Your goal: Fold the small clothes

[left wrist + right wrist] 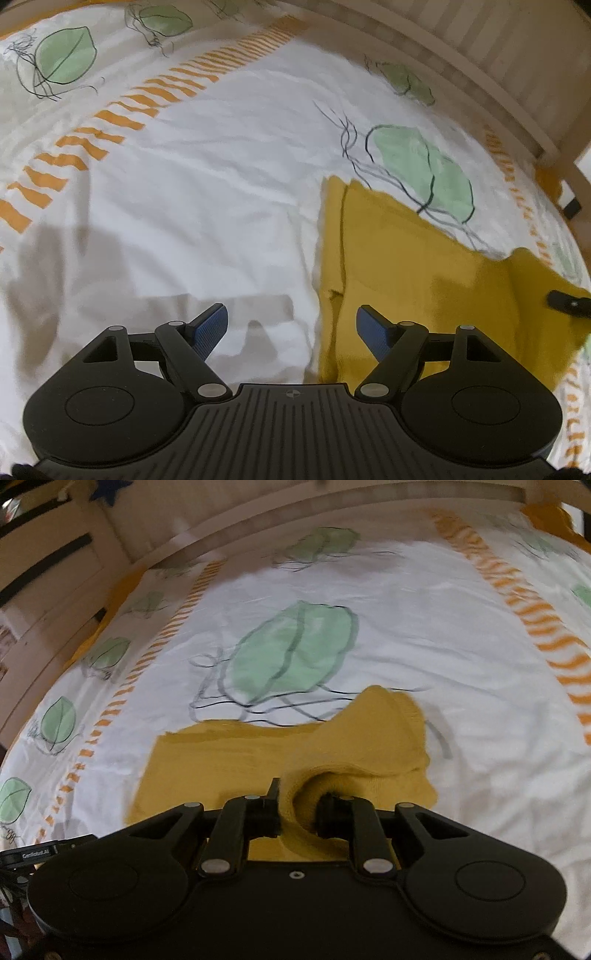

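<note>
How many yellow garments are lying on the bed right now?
1. A single mustard-yellow garment lies on the leaf-print bedsheet, one end pinched and raised by the right gripper; the open left gripper hovers beside it. More could lie out of view.

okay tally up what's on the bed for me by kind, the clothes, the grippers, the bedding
Mustard-yellow garment: 1
Grippers: 2, the left gripper open over the bedspread, the right gripper shut on the garment
Leaf-print bedspread: 1
Total: 4
</note>
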`<state>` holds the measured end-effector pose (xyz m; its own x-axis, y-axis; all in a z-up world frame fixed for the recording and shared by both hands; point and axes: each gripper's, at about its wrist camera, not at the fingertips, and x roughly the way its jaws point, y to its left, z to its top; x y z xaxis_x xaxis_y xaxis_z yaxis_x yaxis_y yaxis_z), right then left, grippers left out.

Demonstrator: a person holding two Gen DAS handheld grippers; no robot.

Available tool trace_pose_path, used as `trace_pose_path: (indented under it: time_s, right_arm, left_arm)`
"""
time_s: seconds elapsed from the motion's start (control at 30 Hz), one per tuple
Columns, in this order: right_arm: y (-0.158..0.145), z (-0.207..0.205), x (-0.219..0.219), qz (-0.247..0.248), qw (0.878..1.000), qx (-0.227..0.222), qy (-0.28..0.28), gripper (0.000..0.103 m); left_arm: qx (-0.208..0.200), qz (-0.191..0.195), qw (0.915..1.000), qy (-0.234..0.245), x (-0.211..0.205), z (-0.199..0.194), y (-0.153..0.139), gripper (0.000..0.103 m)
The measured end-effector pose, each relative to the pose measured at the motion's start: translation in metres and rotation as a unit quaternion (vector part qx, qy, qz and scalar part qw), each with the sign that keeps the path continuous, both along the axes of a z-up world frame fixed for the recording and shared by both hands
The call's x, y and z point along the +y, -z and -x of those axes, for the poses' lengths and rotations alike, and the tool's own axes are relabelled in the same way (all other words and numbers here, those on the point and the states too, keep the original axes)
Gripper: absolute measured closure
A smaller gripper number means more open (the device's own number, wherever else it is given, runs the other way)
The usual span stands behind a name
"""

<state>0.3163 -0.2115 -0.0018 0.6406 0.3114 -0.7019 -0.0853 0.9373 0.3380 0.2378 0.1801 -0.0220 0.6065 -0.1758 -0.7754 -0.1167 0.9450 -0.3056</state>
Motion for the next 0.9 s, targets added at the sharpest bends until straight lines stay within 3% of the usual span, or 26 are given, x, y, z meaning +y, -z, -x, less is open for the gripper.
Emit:
trace_pose_path:
  time_s: [0.43, 0.7, 0.9]
  right_arm:
    - [0.016, -0.023, 0.119, 0.009, 0.999, 0.013, -0.051, 0.077]
    - [0.033, -0.026, 0.175, 0.086, 0.993, 0.013, -0.083, 0.076]
    - [0.046, -0.025, 0.197, 0.111, 0.988, 0.016, -0.110, 0.063]
  left_arm:
    - [-0.001, 0.014, 0.9998, -0.013, 0.021, 0.004, -0.008, 0.027]
    - [0.006, 0.020, 0.9995, -0.026, 0.031, 0.004, -0.008, 0.027]
    - [0.008, 0.028, 0.9990, -0.035, 0.038, 0.003, -0.008, 0.027]
